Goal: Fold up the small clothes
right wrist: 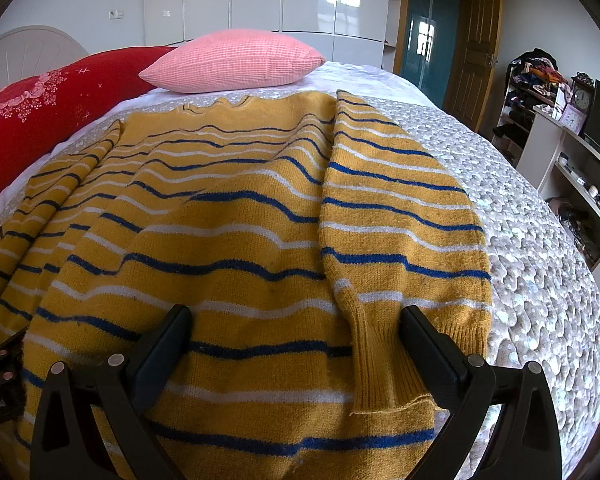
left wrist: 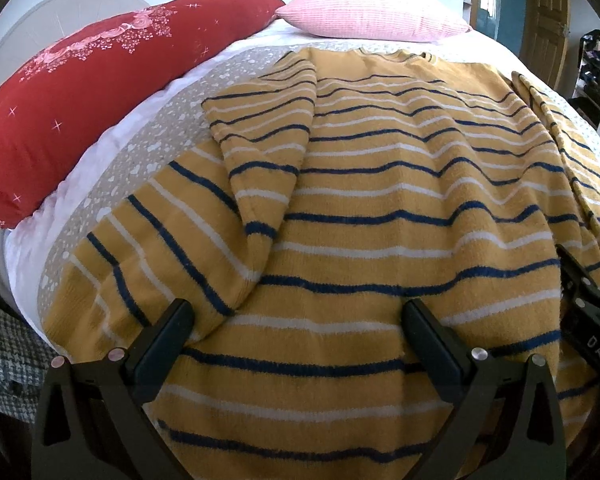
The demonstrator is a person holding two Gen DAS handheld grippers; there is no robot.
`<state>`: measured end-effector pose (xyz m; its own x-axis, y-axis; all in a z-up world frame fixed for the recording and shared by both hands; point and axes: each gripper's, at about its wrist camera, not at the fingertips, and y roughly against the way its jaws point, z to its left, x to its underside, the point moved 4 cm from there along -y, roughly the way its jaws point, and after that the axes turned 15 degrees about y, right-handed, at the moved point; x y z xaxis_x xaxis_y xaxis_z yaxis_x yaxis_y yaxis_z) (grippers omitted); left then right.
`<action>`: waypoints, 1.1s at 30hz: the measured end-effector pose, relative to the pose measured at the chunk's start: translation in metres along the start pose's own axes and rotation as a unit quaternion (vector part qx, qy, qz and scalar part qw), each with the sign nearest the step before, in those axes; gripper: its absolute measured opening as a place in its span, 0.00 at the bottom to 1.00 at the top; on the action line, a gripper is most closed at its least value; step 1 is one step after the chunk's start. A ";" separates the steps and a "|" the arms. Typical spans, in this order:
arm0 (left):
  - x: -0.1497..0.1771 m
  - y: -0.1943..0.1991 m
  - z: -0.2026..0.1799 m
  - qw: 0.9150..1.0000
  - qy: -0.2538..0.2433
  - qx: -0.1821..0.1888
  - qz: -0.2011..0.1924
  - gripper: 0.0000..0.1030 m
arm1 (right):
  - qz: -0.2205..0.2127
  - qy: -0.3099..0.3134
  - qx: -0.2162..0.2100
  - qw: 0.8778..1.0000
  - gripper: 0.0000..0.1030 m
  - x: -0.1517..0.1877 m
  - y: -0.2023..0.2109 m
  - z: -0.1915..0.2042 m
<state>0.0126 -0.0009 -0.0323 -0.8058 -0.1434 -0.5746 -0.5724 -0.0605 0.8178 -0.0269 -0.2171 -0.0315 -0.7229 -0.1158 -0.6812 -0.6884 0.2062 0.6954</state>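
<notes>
A mustard-yellow sweater [left wrist: 380, 208] with blue and white stripes is spread flat on a bed [right wrist: 532, 264] covered by a grey heart-patterned quilt. Both sleeves are folded inward over the body. The left gripper [left wrist: 296, 320] is held wide open above the hem, nothing gripped. The right gripper [right wrist: 296, 320] is likewise spread wide, a ribbed cuff [right wrist: 384, 372] lying between its fingers, apparently untouched. A red pillow [left wrist: 80, 112] and a pink pillow [right wrist: 236, 60] are seen at the headboard. Cluttered shelves [right wrist: 576, 176] stand beside the bed.
</notes>
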 end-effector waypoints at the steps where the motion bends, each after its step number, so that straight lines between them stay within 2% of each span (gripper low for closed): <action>1: 0.000 0.000 0.000 1.000 0.001 -0.001 0.001 1.00 | 0.000 0.000 0.000 1.000 1.00 0.000 0.000 0.000; 6: 0.000 0.000 -0.004 1.000 -0.004 -0.012 0.011 1.00 | 0.000 0.000 0.000 1.000 1.00 0.001 0.000 0.000; 11: 0.006 0.002 -0.006 0.999 -0.047 -0.014 -0.012 1.00 | -0.001 0.000 0.000 1.000 1.00 0.000 0.000 0.000; 14: 0.003 0.005 -0.004 0.999 -0.054 -0.007 0.005 1.00 | -0.001 0.000 0.000 1.000 1.00 0.001 0.000 0.000; 16: 0.000 0.011 0.001 0.999 -0.042 0.022 0.019 0.95 | -0.002 0.000 0.000 1.000 1.00 0.001 0.000 0.000; 17: -0.002 0.016 0.006 0.998 -0.031 0.041 0.027 0.89 | -0.002 0.000 0.000 1.000 1.00 0.000 0.000 0.000; 20: -0.020 0.033 0.033 0.993 0.026 0.107 0.037 0.88 | -0.003 0.000 0.000 1.000 1.00 -0.001 0.002 0.002; 21: -0.030 0.038 0.046 0.992 0.047 0.114 0.029 0.88 | -0.004 0.000 0.000 1.000 1.00 -0.001 0.003 0.002; 24: -0.061 0.040 0.084 0.990 0.096 0.100 0.007 0.88 | -0.005 0.000 0.000 1.000 1.00 -0.002 0.004 0.002; 27: -0.089 0.019 0.104 0.990 0.110 0.083 0.021 0.88 | -0.005 0.000 0.001 1.000 1.00 -0.002 0.005 0.002; 29: -0.098 0.001 0.105 0.990 0.109 0.079 0.040 0.88 | -0.005 0.000 0.002 1.000 1.00 -0.003 0.005 0.002; 33: -0.106 -0.022 0.078 0.989 0.084 0.109 0.061 0.88 | -0.005 0.001 0.005 1.000 1.00 -0.004 0.006 0.005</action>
<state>0.0988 0.0923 0.0085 -0.8444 -0.3002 -0.4436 -0.5068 0.1796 0.8431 -0.0277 -0.2110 -0.0258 -0.7167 -0.1196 -0.6870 -0.6943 0.2143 0.6870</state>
